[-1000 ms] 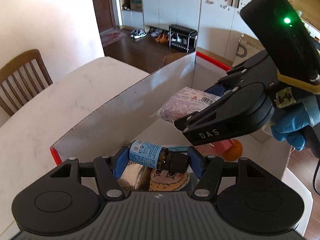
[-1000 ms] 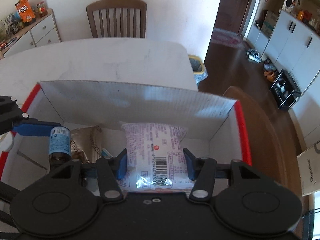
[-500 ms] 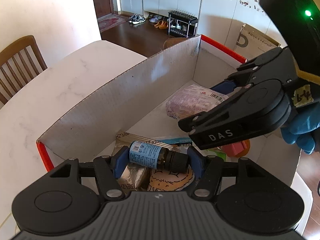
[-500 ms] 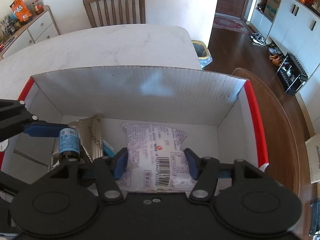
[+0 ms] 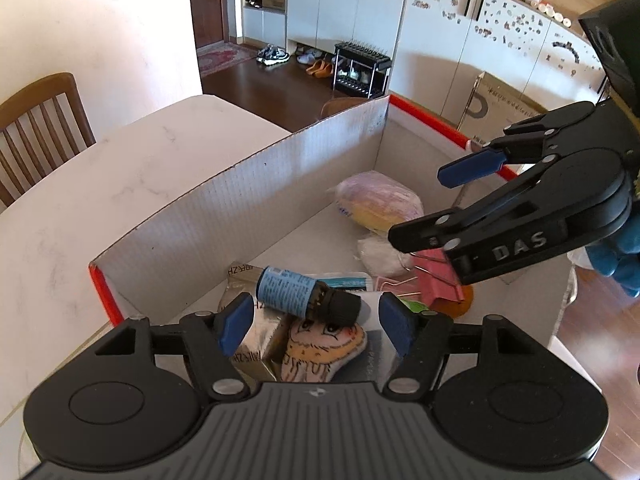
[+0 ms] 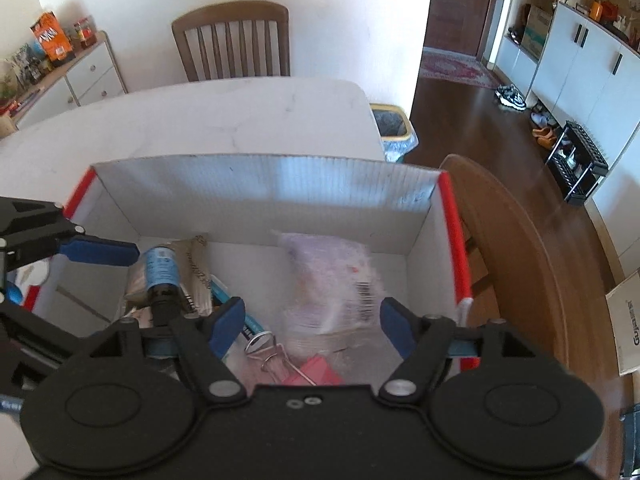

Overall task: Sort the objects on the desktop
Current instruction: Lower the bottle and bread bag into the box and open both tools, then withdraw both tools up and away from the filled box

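Note:
A white cardboard box (image 5: 240,208) (image 6: 260,192) with red edges stands on the marble table. My left gripper (image 5: 316,322) hovers over its near end, jaws opening. A small brown bottle (image 5: 304,294) (image 6: 162,276) with a blue label lies tilted between them, clear of both pads. My right gripper (image 6: 312,320) (image 5: 436,204) is also opening. The pale purple snack packet (image 6: 332,284) (image 5: 380,204) is blurred below it, free of its pads, at the box's far end. One blue left finger (image 6: 100,250) shows in the right wrist view.
The box also holds a pink binder clip (image 5: 436,284) (image 6: 316,372), a cartoon-face pouch (image 5: 320,352), a silver sachet (image 5: 256,344) and a white wad (image 5: 380,256). A wooden chair (image 6: 232,44) stands behind the table (image 5: 120,168). A waste bin (image 6: 394,128) sits by the table's corner.
Both pairs of jaws have spread. The bottle has slipped out of the left pads and tilted down. The snack packet has left the right pads and dropped into the box.

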`<state>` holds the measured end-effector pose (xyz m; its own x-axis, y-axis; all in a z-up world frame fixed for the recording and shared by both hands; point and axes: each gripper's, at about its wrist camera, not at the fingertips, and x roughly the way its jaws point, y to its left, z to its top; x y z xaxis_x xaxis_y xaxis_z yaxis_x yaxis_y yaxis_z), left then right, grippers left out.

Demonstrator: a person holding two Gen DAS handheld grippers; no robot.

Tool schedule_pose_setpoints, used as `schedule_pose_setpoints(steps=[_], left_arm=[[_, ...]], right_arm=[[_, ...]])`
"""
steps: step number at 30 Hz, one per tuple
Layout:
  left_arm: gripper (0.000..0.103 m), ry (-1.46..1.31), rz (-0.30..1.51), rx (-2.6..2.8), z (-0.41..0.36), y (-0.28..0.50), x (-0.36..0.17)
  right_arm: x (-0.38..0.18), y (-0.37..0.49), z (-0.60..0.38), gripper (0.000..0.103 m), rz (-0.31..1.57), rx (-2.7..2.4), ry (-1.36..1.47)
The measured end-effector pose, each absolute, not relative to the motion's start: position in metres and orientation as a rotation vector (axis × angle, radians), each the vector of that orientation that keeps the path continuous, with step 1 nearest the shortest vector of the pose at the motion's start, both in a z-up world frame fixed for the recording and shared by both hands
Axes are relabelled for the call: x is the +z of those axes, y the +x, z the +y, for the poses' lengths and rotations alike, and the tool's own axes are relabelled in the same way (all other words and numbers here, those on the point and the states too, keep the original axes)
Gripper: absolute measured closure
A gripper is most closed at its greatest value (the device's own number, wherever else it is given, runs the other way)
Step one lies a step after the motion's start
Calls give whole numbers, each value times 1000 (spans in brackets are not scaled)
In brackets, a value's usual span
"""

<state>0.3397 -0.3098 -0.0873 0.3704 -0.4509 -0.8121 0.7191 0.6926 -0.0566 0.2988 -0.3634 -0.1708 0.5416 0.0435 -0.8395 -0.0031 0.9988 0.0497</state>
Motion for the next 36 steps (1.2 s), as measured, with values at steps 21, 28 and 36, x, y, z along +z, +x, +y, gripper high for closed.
schedule_pose_setpoints(steps=[21, 28, 36], left_arm=[[34, 201, 766, -750, -265, 274, -24], [22, 207, 738, -711, -252, 253, -23], [1, 179, 740, -661, -235, 239, -32]], right_arm=[[-107, 220, -347, 22, 818, 127, 69], [-100, 198, -329, 20, 791, 141, 54], [-98, 180, -316, 14, 774, 143, 49]])
